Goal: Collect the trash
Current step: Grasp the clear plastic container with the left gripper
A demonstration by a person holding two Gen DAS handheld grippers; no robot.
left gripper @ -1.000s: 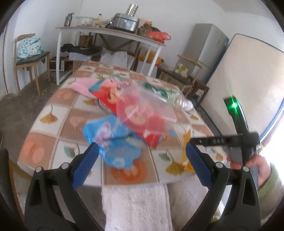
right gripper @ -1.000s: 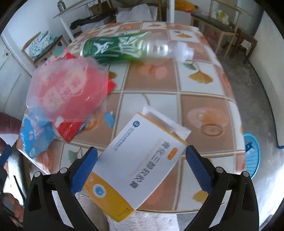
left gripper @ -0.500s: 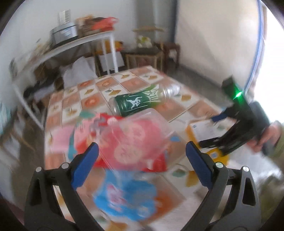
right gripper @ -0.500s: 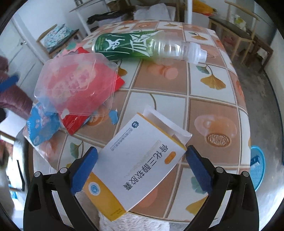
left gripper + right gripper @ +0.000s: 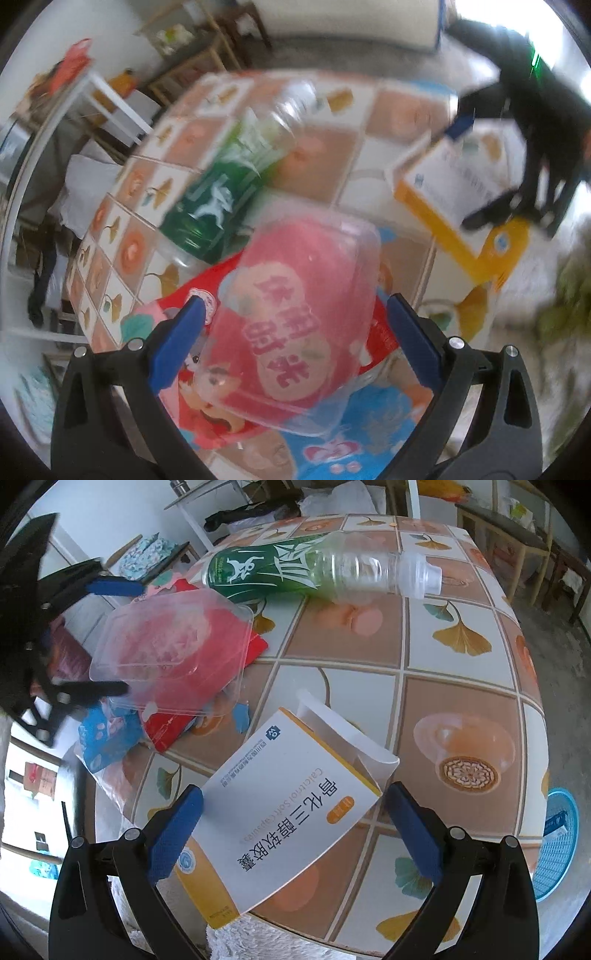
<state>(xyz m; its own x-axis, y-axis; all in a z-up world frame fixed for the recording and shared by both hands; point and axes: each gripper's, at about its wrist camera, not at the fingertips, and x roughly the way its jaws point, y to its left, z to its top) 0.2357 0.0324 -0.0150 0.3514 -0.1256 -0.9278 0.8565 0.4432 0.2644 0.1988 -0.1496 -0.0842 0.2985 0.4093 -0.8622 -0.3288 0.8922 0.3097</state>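
Trash lies on a tiled table [image 5: 461, 716]. A clear plastic lid with a pink label [image 5: 295, 317] [image 5: 173, 653] rests on red and blue snack wrappers [image 5: 354, 443] [image 5: 107, 738]. My left gripper [image 5: 293, 347] is open, its blue pads on either side of the lid. A white and yellow medicine box [image 5: 280, 823] [image 5: 454, 184] lies at the table's front edge. My right gripper [image 5: 293, 830] is open around the box. A green-labelled plastic bottle [image 5: 314, 568] [image 5: 221, 192] lies on its side behind them.
A blue basket [image 5: 557, 845] stands on the floor to the right of the table. A white side table [image 5: 207, 494] with clutter, chairs and a wooden bench [image 5: 517, 528] stand beyond. White fluffy cloth [image 5: 258, 941] hangs below the table's front edge.
My left gripper has swung around the table's corner and closed in on the clear lid, which now sits between its pads. My right gripper has moved slightly closer to the box.
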